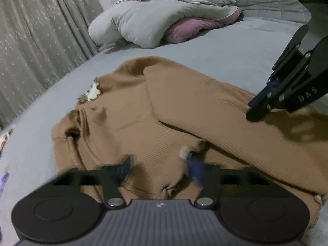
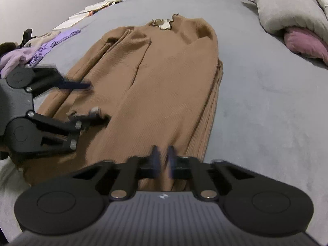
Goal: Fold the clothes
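A brown ribbed sweater (image 2: 164,78) lies flat on the grey bed, neck with a white frilled collar (image 2: 164,23) at the far end, both sleeves folded in over the body. It also shows in the left wrist view (image 1: 164,112). My left gripper (image 1: 160,166) is open, its fingers spread over the folded sleeve's cuff (image 1: 184,151); in the right wrist view it (image 2: 96,102) sits at the sweater's left side. My right gripper (image 2: 163,155) is nearly shut with a narrow gap, over the sweater's hem, holding nothing I can see. It shows in the left wrist view (image 1: 256,110) touching the sweater.
A grey duvet (image 1: 153,20) with a pink cushion (image 1: 184,28) is piled at the bed's head. Purple and pale clothes (image 2: 37,51) lie at the bed's left edge. Grey curtains (image 1: 41,30) hang beyond the bed. Bare sheet (image 2: 266,102) lies right of the sweater.
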`<control>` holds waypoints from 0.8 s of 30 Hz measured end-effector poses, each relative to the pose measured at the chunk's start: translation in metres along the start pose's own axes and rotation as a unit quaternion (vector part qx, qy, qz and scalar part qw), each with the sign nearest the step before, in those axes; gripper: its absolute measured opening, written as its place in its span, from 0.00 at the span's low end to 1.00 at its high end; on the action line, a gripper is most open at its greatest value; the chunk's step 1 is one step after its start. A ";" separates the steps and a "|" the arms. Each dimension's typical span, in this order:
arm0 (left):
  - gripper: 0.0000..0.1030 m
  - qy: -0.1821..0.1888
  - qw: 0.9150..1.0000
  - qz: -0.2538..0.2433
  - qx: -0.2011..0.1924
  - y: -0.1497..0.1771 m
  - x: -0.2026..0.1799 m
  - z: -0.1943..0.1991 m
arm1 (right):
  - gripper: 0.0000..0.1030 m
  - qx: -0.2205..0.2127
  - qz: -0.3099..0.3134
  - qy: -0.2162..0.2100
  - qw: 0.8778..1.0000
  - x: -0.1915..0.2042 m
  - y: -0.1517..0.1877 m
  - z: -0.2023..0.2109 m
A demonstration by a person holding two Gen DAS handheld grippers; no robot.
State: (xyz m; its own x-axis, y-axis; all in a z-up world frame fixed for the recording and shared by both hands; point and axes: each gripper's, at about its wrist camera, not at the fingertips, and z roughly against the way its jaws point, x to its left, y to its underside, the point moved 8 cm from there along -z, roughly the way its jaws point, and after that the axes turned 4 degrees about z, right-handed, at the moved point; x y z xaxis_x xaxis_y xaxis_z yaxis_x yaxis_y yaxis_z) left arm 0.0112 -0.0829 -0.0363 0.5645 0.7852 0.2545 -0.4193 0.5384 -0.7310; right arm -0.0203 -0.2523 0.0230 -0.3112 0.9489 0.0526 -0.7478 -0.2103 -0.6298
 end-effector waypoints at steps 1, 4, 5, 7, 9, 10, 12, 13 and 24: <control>0.11 -0.003 1.000 0.008 0.001 -0.001 0.003 0.000 | 0.03 -0.013 -0.007 0.005 1.000 -0.005 -0.004 0.006; 0.08 -0.012 0.998 0.060 -0.008 -0.012 0.016 0.006 | 0.03 -0.053 -0.021 0.024 0.998 -0.022 -0.015 0.026; 0.08 -0.017 0.996 0.085 -0.014 -0.015 0.027 0.009 | 0.03 -0.066 -0.026 0.032 0.997 -0.028 -0.017 0.033; 0.08 -0.032 0.990 0.135 -0.027 -0.017 0.054 0.017 | 0.03 -0.085 -0.036 0.048 0.995 -0.039 -0.021 0.043; 0.08 -0.047 0.981 0.185 -0.040 -0.020 0.081 0.025 | 0.03 -0.102 -0.046 0.067 0.992 -0.051 -0.025 0.052; 0.08 -0.055 0.975 0.210 -0.047 -0.021 0.094 0.029 | 0.03 -0.114 -0.053 0.082 0.989 -0.061 -0.028 0.058; 0.07 -0.101 0.933 0.335 -0.086 -0.009 0.173 0.058 | 0.03 -0.139 -0.060 0.128 0.980 -0.087 -0.036 0.073; 0.07 -0.123 0.910 0.382 -0.105 -0.003 0.205 0.071 | 0.03 -0.148 -0.058 0.151 0.976 -0.097 -0.040 0.078; 0.13 -0.186 0.779 0.582 -0.141 0.101 0.344 0.123 | 0.07 -0.160 -0.190 0.345 0.905 -0.225 -0.024 0.067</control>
State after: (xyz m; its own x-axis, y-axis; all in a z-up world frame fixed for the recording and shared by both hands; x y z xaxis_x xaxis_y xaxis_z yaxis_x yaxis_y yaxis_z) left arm 0.0755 0.2797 0.0553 -0.3483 0.7545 -0.5563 -0.2914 -0.6512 -0.7008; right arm 0.0286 -0.4761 0.0784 0.4562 0.8824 -0.1150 -0.4806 0.1355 -0.8664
